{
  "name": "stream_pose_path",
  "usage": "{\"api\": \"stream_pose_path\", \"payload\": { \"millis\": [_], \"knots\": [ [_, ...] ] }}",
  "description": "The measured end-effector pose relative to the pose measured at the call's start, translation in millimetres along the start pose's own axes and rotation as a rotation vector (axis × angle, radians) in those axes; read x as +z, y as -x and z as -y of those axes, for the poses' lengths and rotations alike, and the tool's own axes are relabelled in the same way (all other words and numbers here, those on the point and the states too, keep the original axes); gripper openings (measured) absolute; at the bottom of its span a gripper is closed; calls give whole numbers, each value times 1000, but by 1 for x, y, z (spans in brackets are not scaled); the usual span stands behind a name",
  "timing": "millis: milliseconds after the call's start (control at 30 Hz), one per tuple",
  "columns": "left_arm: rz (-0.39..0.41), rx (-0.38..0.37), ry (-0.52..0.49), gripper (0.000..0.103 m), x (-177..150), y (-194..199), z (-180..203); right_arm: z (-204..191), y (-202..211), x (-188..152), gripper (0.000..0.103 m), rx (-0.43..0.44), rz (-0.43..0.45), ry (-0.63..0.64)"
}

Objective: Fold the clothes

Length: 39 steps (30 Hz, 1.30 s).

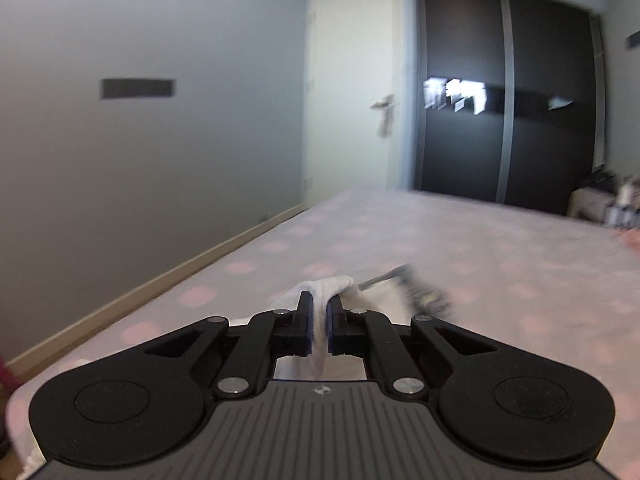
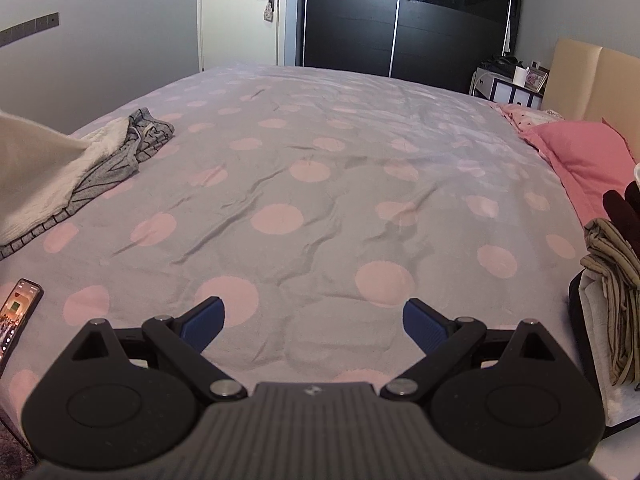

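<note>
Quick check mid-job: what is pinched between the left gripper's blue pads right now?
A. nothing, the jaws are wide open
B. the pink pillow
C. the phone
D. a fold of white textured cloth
D: in the left wrist view the left gripper is shut on a fold of white textured cloth above the polka-dot bedsheet.

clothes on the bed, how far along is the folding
Done: possibly the stacked clothes at the bed's right edge. In hand: the left gripper is shut on the white garment. Left: that garment and the grey one under it are unfolded; the right gripper hangs open, holding nothing.
</note>
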<state>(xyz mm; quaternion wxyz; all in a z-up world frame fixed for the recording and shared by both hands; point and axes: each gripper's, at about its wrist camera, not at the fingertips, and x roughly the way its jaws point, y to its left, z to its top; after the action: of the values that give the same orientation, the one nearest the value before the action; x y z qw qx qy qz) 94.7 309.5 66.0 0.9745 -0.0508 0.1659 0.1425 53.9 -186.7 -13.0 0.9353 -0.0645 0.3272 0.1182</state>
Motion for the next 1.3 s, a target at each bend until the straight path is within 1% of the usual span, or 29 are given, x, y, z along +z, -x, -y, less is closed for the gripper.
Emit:
{"api": "stream_pose_path", "payload": {
  "millis": [33, 233, 367, 467, 500, 567, 633, 800, 867, 933, 1000, 1067, 1100, 1133, 1200, 1233, 1267, 1300],
  "knots": [
    [23, -44, -3, 4, 7, 11, 11, 0, 3, 0, 97, 1, 9, 1],
    [100, -358, 26, 4, 47, 69, 82, -1, 26, 1, 97, -20, 94, 23],
    [98, -596, 6, 4, 61, 104, 142, 9, 44, 2, 97, -50, 149, 3],
    [50, -780, -54, 4, 54, 129, 193, 20, 55, 3, 97, -83, 181, -24],
    [31, -827, -82, 4, 49, 136, 208, 26, 58, 3, 97, -104, 190, -35],
    [-34, -906, -159, 4, 31, 144, 237, 36, 64, 3, 97, -139, 201, -56],
    [-130, -969, -240, 4, 4, 142, 257, 49, 70, 2, 97, -170, 205, -89],
    [-434, -1025, -400, 5, -71, 132, 286, 74, 74, -5, 97, -196, 176, -152],
    [-503, -1036, -464, 12, -97, 135, 289, 79, 74, -8, 97, -192, 162, -163],
    [-529, -1036, -513, 24, -114, 137, 286, 79, 73, -10, 97, -176, 149, -159],
    [-530, -1013, -526, 29, -118, 136, 283, 77, 71, -12, 97, -151, 136, -147],
    [-527, -973, -527, 31, -120, 133, 280, 73, 68, -14, 97, -116, 120, -135],
    [-531, -951, -520, 34, -121, 132, 279, 71, 67, -15, 97, -95, 113, -133],
    [-532, -928, -508, 40, -118, 127, 277, 69, 65, -17, 96, -68, 105, -131],
    [-527, -878, -487, 42, -112, 117, 274, 65, 63, -20, 96, 1, 89, -137],
    [-517, -841, -490, 43, -111, 110, 272, 63, 61, -23, 93, 38, 81, -141],
    [-507, -801, -496, 43, -110, 103, 270, 60, 60, -25, 88, 74, 72, -145],
    [-497, -761, -502, 44, -109, 96, 268, 55, 59, -27, 87, 102, 64, -134]
  ]
}}
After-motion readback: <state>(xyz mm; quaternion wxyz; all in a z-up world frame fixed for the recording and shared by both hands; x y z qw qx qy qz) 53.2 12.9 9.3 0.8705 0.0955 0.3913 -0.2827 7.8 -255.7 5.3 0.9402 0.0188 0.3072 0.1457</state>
